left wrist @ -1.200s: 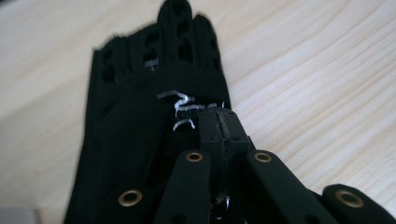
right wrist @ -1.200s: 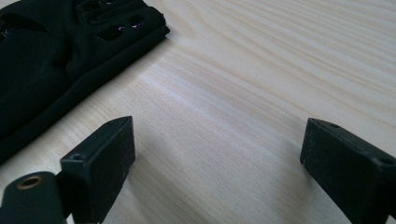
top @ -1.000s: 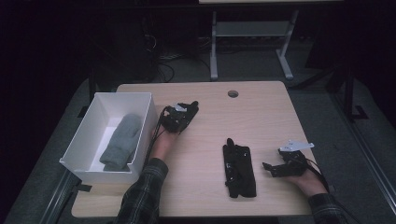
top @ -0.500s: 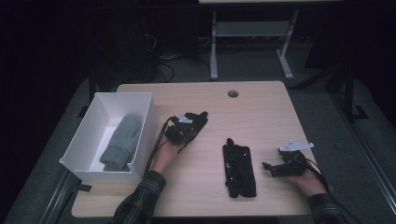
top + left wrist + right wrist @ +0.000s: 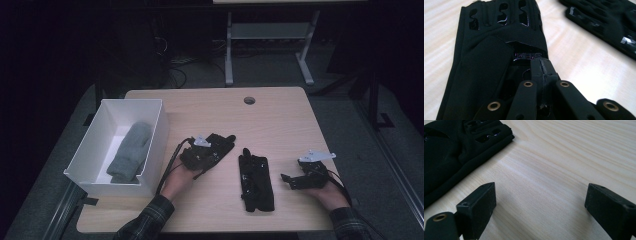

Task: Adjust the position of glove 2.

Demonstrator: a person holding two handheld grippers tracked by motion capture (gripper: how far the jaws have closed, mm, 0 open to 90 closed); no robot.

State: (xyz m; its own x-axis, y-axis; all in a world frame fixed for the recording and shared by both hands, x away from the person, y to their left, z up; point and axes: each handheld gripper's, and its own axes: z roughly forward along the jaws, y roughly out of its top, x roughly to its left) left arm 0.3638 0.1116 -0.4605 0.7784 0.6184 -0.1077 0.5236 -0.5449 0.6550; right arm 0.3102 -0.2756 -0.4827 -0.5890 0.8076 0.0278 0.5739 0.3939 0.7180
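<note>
At the surface's left edge, a white box [image 5: 115, 187] with a grey mitten [image 5: 129, 152] inside, unchanged from a second ago. Just right of it, toward the middle of the table [image 5: 280, 120]: left gripper [image 5: 212, 150], shifted since a second ago away from the box's far corner, toward the near edge and the second black glove [image 5: 256, 182]. Brought the held black glove [image 5: 486, 62] along. Judged as pairing the two gloves: now near each other but not yet touching, so the laying-down probably remains. Jaws fully closed, pinched on the held glove's fabric near its wrist tab. Glove stretched out low ahead of them; resting on the wood or just above it, cannot tell. Further right, the second glove flat near the near edge. Toward the near right corner, right gripper [image 5: 292, 181], unmoved. Jaws spread wide over bare wood, holding nothing, just short of that glove's edge.
</note>
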